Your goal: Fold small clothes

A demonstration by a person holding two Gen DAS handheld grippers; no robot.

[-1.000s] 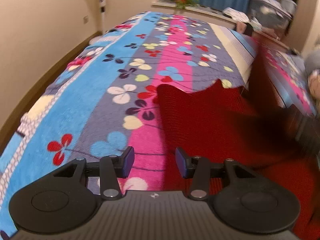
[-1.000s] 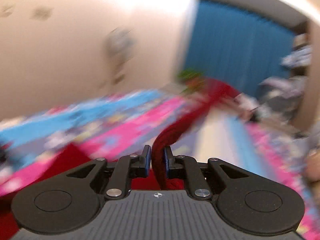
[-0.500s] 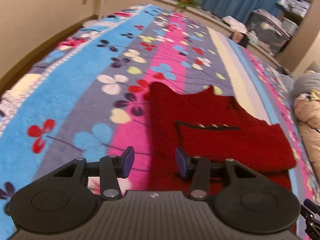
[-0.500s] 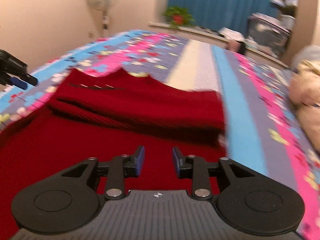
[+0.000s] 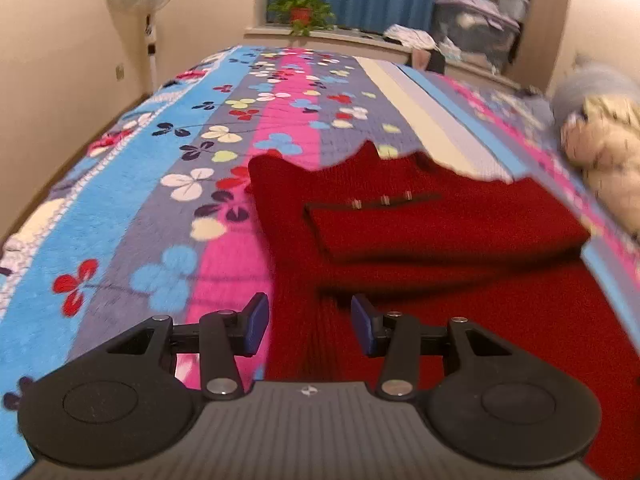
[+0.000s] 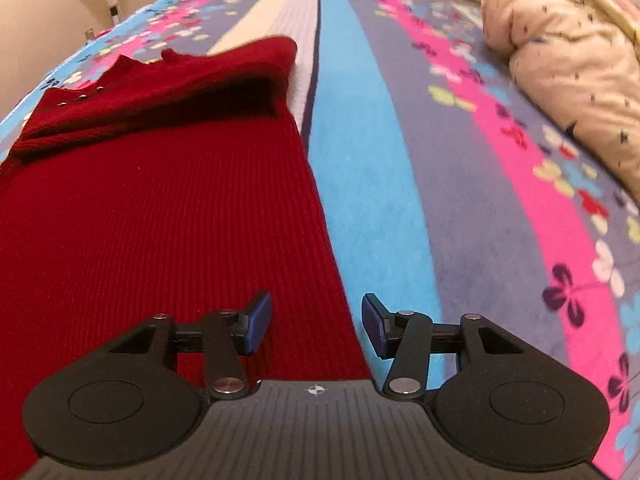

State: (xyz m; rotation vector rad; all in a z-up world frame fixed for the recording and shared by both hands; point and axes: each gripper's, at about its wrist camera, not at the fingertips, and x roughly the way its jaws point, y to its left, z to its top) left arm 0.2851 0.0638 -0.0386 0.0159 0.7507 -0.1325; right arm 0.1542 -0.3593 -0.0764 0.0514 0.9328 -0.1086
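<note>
A dark red ribbed knit sweater lies flat on the flowered blanket. One sleeve is folded across its chest, with small metal studs along the cuff. My left gripper stands open over the sweater's left side edge, nothing between its pads. In the right wrist view the same sweater fills the left half, the folded sleeve further back. My right gripper hovers over the sweater's right edge; its jaws are opening, nothing pressed between them.
A cream garment with small dark marks is heaped on the blanket at the right. A standing fan is by the left wall. Beyond the bed a potted plant sits on a sill before blue curtains, beside piled items.
My right gripper let go of the red sleeve it was carrying, which now lies folded across the sweater, then swung down to the sweater's right edge. My left gripper shifted slightly, still open.
</note>
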